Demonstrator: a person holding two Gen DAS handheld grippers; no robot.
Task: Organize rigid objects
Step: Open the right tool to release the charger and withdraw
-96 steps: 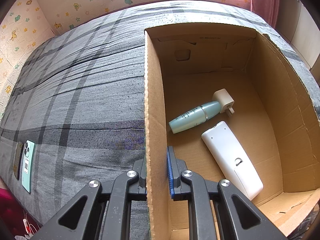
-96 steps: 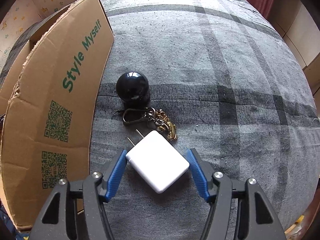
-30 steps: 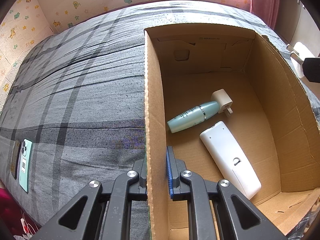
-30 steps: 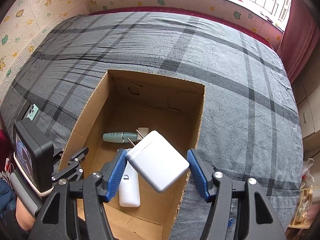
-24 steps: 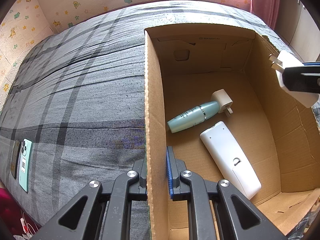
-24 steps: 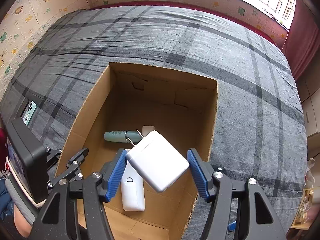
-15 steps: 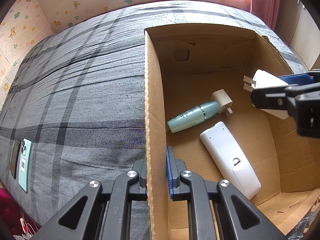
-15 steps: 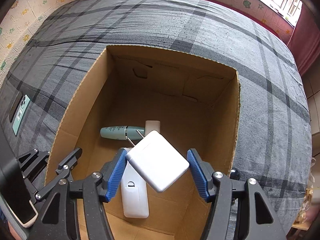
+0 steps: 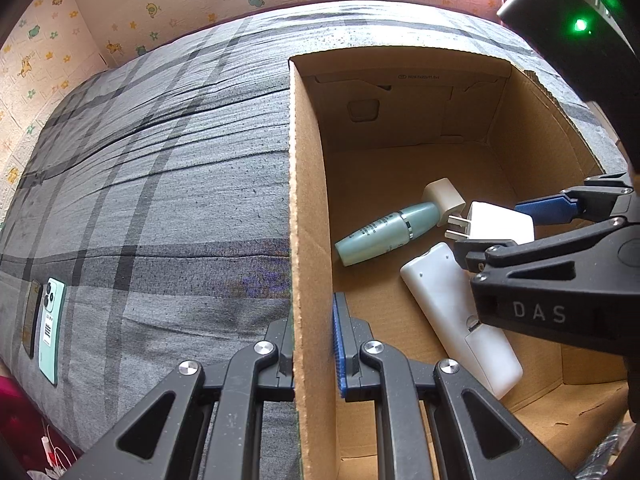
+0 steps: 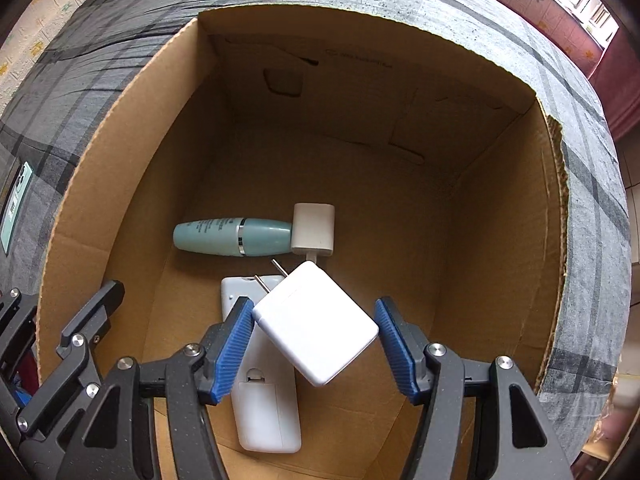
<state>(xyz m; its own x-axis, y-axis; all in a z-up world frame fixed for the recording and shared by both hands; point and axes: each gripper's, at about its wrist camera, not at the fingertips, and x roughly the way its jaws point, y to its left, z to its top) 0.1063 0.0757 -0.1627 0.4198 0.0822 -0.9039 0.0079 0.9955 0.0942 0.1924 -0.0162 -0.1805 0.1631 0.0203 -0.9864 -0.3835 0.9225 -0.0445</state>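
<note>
An open cardboard box (image 9: 308, 208) (image 10: 120, 148) stands on the grey plaid bed. My left gripper (image 9: 314, 344) is shut on its left wall. My right gripper (image 10: 314, 332) is shut on a white square charger (image 10: 316, 324) (image 9: 500, 222) and holds it inside the box, above the floor, prongs pointing away. Below it lie a white remote (image 10: 264, 392) (image 9: 452, 304), a teal bottle (image 10: 232, 236) (image 9: 384, 232) and a small white plug (image 10: 313, 230) (image 9: 444, 198).
A mint-green phone (image 9: 50, 312) (image 10: 14, 204) lies on the bed left of the box, beside a dark flat device (image 9: 31, 320). Patterned wallpaper and a window run along the far side. A red curtain (image 10: 612, 76) hangs at the right.
My right gripper has carried the charger from the bed over the box rim and down inside, now low over the remote. My left gripper has stayed clamped on the box wall.
</note>
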